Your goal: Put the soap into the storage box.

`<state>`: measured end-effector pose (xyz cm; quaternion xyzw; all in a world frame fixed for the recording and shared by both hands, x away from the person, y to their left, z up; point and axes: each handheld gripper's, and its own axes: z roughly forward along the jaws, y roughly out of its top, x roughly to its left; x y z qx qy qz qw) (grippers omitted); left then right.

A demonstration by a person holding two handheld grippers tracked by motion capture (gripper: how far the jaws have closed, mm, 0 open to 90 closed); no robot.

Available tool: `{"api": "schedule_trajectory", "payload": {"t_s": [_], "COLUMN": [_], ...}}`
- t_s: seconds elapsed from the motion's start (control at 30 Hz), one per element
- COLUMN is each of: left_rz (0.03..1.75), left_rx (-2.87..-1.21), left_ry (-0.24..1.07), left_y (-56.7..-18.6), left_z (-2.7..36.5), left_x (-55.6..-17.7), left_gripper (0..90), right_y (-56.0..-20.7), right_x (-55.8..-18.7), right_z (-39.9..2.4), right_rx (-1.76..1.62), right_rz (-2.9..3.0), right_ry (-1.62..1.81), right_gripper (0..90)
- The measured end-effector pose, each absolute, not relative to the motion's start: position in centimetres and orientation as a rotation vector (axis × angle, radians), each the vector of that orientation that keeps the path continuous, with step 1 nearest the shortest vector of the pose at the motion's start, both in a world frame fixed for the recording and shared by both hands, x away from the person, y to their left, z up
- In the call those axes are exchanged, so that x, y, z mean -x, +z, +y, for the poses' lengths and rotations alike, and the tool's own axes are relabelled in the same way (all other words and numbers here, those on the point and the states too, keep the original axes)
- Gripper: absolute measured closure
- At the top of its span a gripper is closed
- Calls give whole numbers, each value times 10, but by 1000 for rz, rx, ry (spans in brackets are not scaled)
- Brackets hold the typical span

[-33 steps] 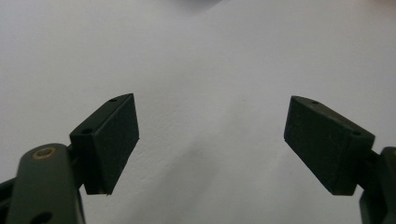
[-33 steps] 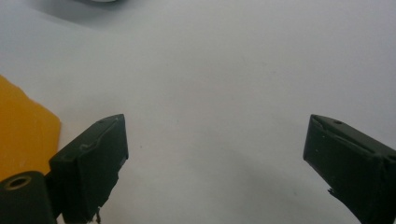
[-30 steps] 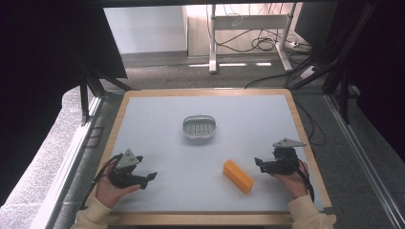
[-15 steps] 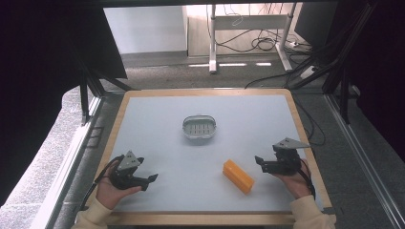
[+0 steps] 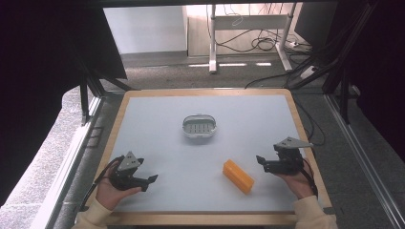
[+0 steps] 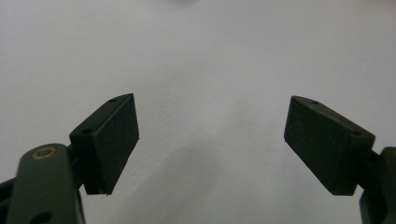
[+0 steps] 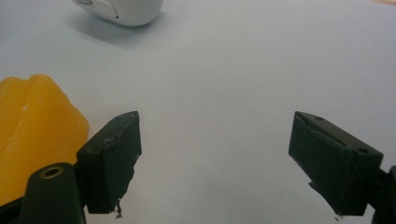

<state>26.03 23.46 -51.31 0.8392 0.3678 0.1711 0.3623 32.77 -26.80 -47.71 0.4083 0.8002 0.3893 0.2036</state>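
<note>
An orange-yellow block lies on the pale table at the front, right of centre. A small white oval dish with a grey slotted insert sits near the table's middle. My right gripper rests just right of the block, open, with nothing between its jaws; in the right gripper view the block lies left of the left jaw and the dish is at the top. My left gripper rests at the front left, open over bare table.
A wooden rim frames the table. Beyond the far edge are a floor, cables and desk legs. Dark curtains hang on both sides.
</note>
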Motion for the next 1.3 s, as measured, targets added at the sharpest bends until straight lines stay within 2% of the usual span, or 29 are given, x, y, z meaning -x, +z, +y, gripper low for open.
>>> {"api": "schedule_trajectory", "payload": {"t_s": [0.33, 0.6, 1.3], "left_rz": [913, 925, 933], "left_rx": [-2171, -2159, -2155], "left_ry": [434, 431, 439], "left_y": [-513, -513, -514], "left_z": [232, 234, 236], "left_x": [-259, -258, -260], "left_gripper": [178, 178, 179], "right_y": [-453, -437, -423], "right_x": [-330, -328, -315], "right_z": [-262, -247, -222], "right_rx": [-1133, -1081, -991], "right_rz": [2313, 2323, 2378], "right_ry": [1072, 1050, 1029], "right_gripper": [235, 231, 261]}}
